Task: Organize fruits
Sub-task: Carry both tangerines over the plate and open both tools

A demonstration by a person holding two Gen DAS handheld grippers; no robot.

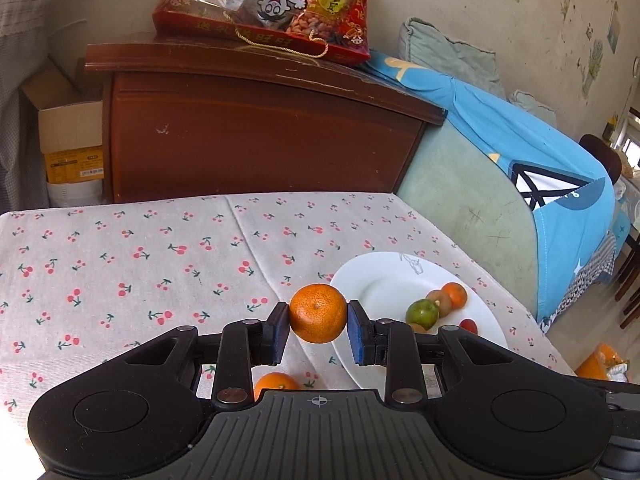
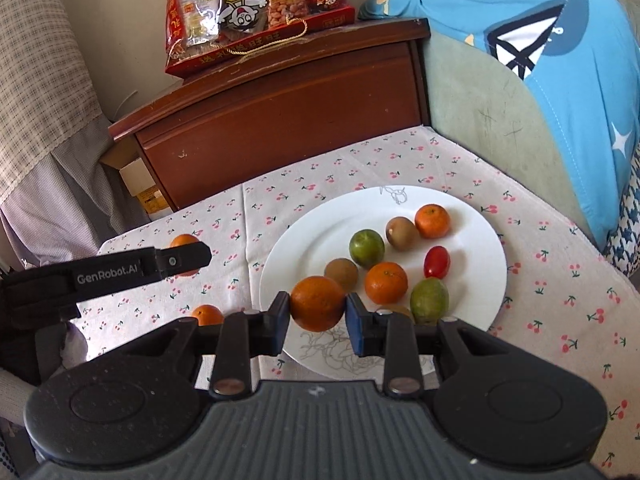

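Carrying fruit to the dish is the step in hand, and both tools are loaded. The left gripper (image 1: pixel 318 316) has its blue pads pressed on either side of a round orange mandarin (image 1: pixel 318 313), held in the air above the cherry-print tablecloth (image 1: pixel 120 264), just short of the rim of the round white china plate (image 1: pixel 380 280). The right gripper (image 2: pixel 318 309) clamps a second orange mandarin (image 2: pixel 317 303) over the near edge of that plate, where two mandarins, two green limes, brown kiwis and a red cherry tomato (image 2: pixel 437 261) are already gathered. One small mandarin on the cloth (image 2: pixel 207 315) lies loose, below and beside the left tool.

To my eye the right hand is nearer to finishing: it needs to lower into the bare patch at the near left of the plate and open there. The left hand needs to travel rightward over the rim first. Afterwards the loose one wants collecting.
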